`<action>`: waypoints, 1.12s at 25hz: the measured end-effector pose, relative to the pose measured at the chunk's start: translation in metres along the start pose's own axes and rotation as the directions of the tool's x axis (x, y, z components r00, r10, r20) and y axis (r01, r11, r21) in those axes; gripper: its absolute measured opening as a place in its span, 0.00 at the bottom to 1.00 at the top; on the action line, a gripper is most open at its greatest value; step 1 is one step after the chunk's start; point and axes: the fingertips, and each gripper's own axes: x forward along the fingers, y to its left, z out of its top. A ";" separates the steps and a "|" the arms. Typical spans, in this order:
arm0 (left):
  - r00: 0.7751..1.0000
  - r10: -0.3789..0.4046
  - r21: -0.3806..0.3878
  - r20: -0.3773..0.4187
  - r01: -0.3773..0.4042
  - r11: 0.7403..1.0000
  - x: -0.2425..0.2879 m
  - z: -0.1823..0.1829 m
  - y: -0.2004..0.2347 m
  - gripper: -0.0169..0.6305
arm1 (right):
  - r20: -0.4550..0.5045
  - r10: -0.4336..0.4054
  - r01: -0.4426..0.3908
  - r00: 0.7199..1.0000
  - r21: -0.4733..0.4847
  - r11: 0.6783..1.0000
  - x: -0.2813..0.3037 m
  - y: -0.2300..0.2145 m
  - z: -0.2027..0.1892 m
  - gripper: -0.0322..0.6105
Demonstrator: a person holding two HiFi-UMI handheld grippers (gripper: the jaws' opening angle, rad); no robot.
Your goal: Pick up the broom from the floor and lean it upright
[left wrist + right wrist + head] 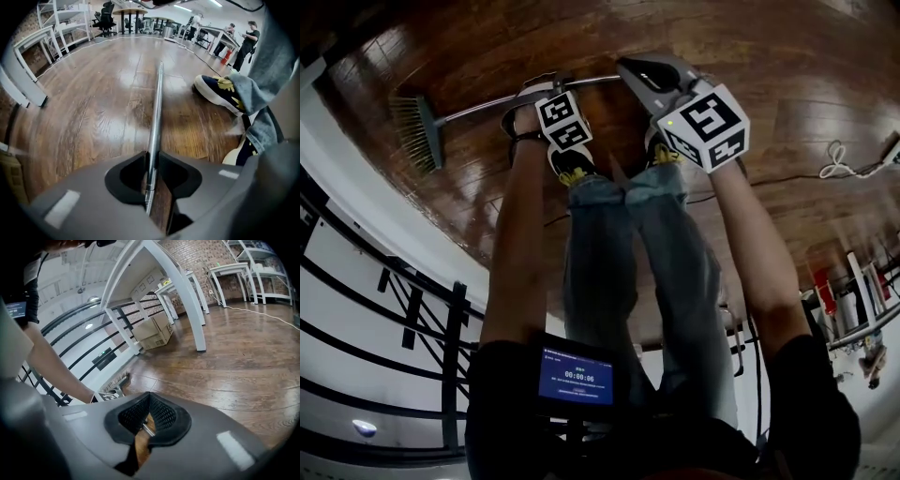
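The broom lies flat on the wooden floor, its bristle head (419,131) at the left and its silver handle (478,110) running to the right. My left gripper (528,97) points steeply down and is shut on the handle (157,103), which passes between the jaw tips of the left gripper (151,157) in its own view. My right gripper (625,67) hangs over the handle's far end with its jaws together. In the right gripper view, a short bit of the silver handle (146,428) shows behind the shut tips of that gripper (149,397). The broom head (117,379) lies further off.
The person's shoes (215,91) stand just right of the handle. A black railing (412,309) and white wall edge run along the left. A white cable (839,164) lies on the floor at the right. White table legs (187,301) and cardboard boxes (154,331) stand beyond.
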 end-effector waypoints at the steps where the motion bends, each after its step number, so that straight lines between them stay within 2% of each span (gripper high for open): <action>1: 1.000 0.000 -0.017 0.006 0.000 1.000 -0.005 0.001 0.002 0.19 | 0.002 0.008 -0.008 1.000 -0.002 1.000 -0.001 0.004 0.004 0.05; 4: 0.997 0.017 -0.118 0.080 -0.008 0.993 -0.045 0.016 0.018 0.19 | 0.031 0.018 -0.017 0.999 -0.008 1.000 -0.015 0.019 0.032 0.05; 7: 0.979 0.071 -0.231 0.191 -0.025 0.973 -0.117 0.033 0.039 0.20 | 0.100 0.021 -0.020 0.995 -0.005 1.000 -0.047 0.046 0.083 0.05; 11: 0.927 0.199 -0.383 0.318 -0.066 0.921 -0.221 0.052 0.078 0.20 | 0.213 0.032 -0.028 0.977 -0.021 0.999 -0.101 0.087 0.165 0.05; 15: 0.869 0.320 -0.508 0.378 -0.094 0.856 -0.305 0.053 0.103 0.20 | 0.270 0.030 -0.013 0.962 -0.063 0.998 -0.140 0.121 0.223 0.07; 17: 0.838 0.376 -0.571 0.396 -0.097 0.815 -0.335 0.052 0.109 0.20 | 0.288 0.009 0.013 0.958 -0.072 0.997 -0.154 0.127 0.241 0.33; 18: 0.825 0.399 -0.600 0.399 -0.094 0.794 -0.347 0.051 0.111 0.20 | 0.297 -0.006 0.027 0.955 -0.067 0.997 -0.159 0.126 0.249 0.38; 21: 0.786 0.463 -0.663 0.410 -0.091 0.743 -0.381 0.050 0.117 0.20 | 0.331 -0.047 0.065 0.942 -0.041 0.997 -0.159 0.122 0.281 0.39; 22: 0.772 0.481 -0.680 0.415 -0.088 0.728 -0.391 0.051 0.120 0.19 | 0.335 -0.050 0.068 0.941 -0.044 0.997 -0.152 0.122 0.293 0.43; 25: 0.742 0.510 -0.709 0.435 -0.067 0.702 -0.416 0.052 0.122 0.19 | 0.321 -0.020 0.046 0.947 -0.071 0.996 -0.114 0.135 0.324 0.51; 26: 0.734 0.519 -0.716 0.438 -0.064 0.695 -0.424 0.051 0.122 0.19 | 0.328 -0.004 0.033 0.945 -0.083 0.996 -0.102 0.143 0.335 0.51; 27: 0.721 0.534 -0.725 0.441 -0.064 0.685 -0.432 0.049 0.124 0.19 | 0.345 0.015 0.024 0.939 -0.106 0.994 -0.094 0.153 0.348 0.39; 28: 0.702 0.555 -0.739 0.445 -0.062 0.671 -0.439 0.047 0.128 0.18 | 0.366 0.038 0.014 0.930 -0.137 0.990 -0.088 0.162 0.362 0.21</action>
